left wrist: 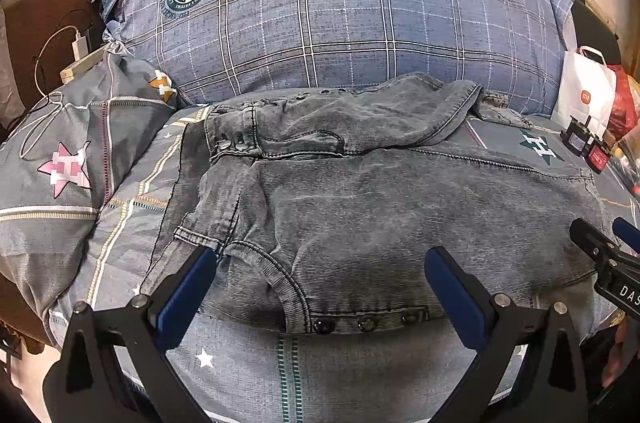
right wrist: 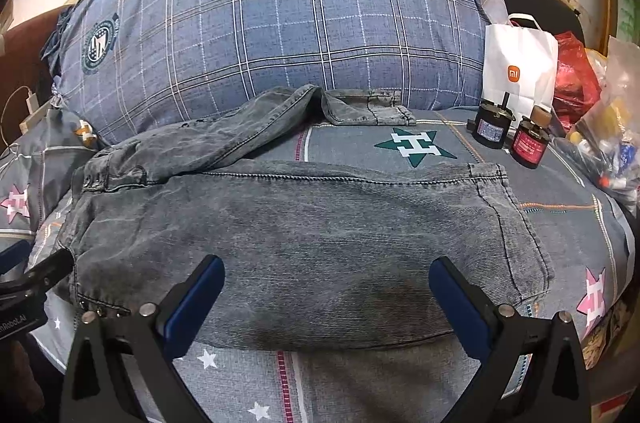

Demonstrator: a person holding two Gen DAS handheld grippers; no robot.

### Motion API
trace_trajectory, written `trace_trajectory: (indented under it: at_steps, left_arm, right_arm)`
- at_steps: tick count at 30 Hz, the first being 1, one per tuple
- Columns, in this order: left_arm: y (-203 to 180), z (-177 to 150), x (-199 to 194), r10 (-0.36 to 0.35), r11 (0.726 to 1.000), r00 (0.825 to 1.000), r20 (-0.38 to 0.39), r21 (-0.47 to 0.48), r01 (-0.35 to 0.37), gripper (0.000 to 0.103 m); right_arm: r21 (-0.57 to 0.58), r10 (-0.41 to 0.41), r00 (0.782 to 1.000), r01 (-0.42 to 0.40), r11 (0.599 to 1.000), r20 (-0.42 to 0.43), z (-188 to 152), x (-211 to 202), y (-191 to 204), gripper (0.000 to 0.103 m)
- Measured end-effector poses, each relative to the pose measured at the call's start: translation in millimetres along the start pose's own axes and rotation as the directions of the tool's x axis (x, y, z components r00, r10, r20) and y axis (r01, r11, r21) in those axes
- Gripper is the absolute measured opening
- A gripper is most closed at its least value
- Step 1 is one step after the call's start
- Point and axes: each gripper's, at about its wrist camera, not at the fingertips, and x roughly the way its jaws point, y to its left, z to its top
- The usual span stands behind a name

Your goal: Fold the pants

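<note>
Both tongs stood wide and empty: the left gripper [left wrist: 320, 287] hovered over the near, buttoned edge of the grey pants [left wrist: 400, 215], the right gripper [right wrist: 326, 293] over the near edge toward the hem. The pants lay across the bedspread [right wrist: 360, 375], one leg bunched at the far side against a plaid pillow [right wrist: 280, 35]. Bare cover showed near; a white bag [right wrist: 520, 63] and two small jars [right wrist: 508, 135] crowded the far right.

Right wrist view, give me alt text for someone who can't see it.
Grey denim pants lie spread on a patterned bedsheet, one leg bunched toward a blue plaid pillow. The open right tool hovers over their near edge.
</note>
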Motion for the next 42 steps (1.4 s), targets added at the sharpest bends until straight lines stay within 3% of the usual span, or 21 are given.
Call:
trace_trajectory:
  at_steps: [42]
  left_arm:
    - [4.4,-2.3,0.2,-0.009,1.0,1.0,-0.012,-0.015,0.009,0.103]
  right_arm:
    - [0.0,0.007,1.0,-0.007,1.0,-0.004,-1.2,-3.2,4.1,0.103]
